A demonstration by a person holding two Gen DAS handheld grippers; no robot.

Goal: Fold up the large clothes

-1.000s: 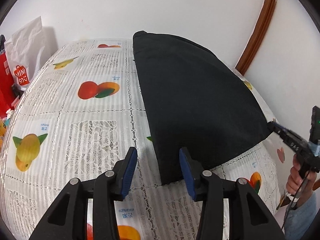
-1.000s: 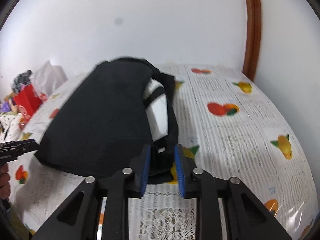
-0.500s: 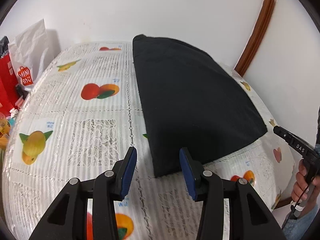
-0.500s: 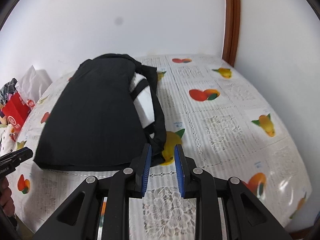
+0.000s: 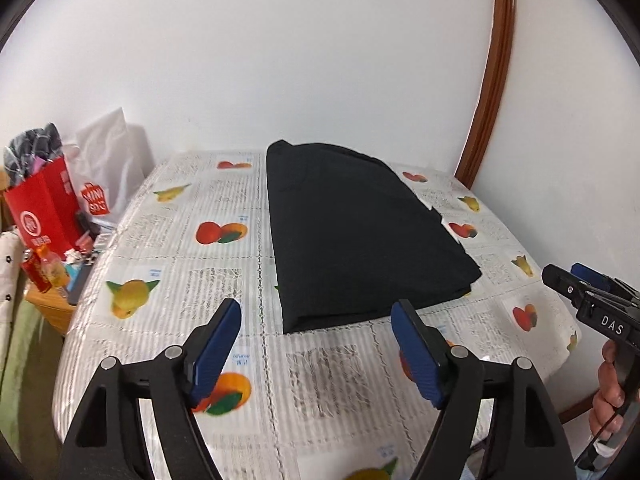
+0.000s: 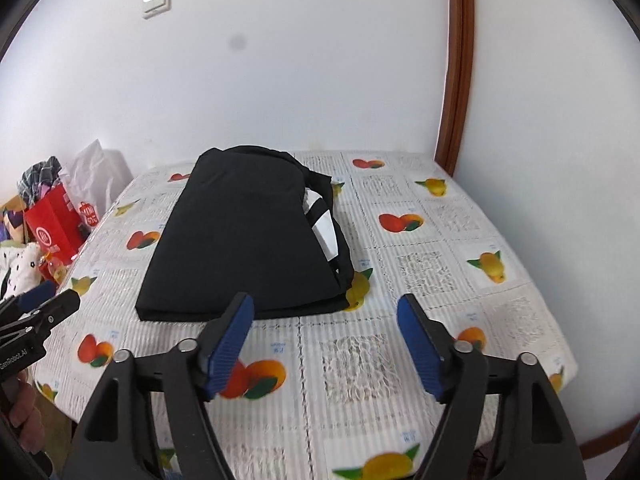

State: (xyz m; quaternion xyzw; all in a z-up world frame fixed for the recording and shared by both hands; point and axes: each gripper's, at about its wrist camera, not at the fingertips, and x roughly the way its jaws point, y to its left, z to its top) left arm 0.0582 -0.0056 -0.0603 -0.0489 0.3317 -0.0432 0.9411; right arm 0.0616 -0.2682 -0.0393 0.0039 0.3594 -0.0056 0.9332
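The black garment [image 5: 360, 240] lies folded flat on the fruit-print worktop [image 5: 180, 280]; both the left tongs [image 5: 316, 344] and right tongs [image 6: 324, 344] have just been opening, wide and empty. This fold looks finished; any further fold needs a fresh grip on an edge
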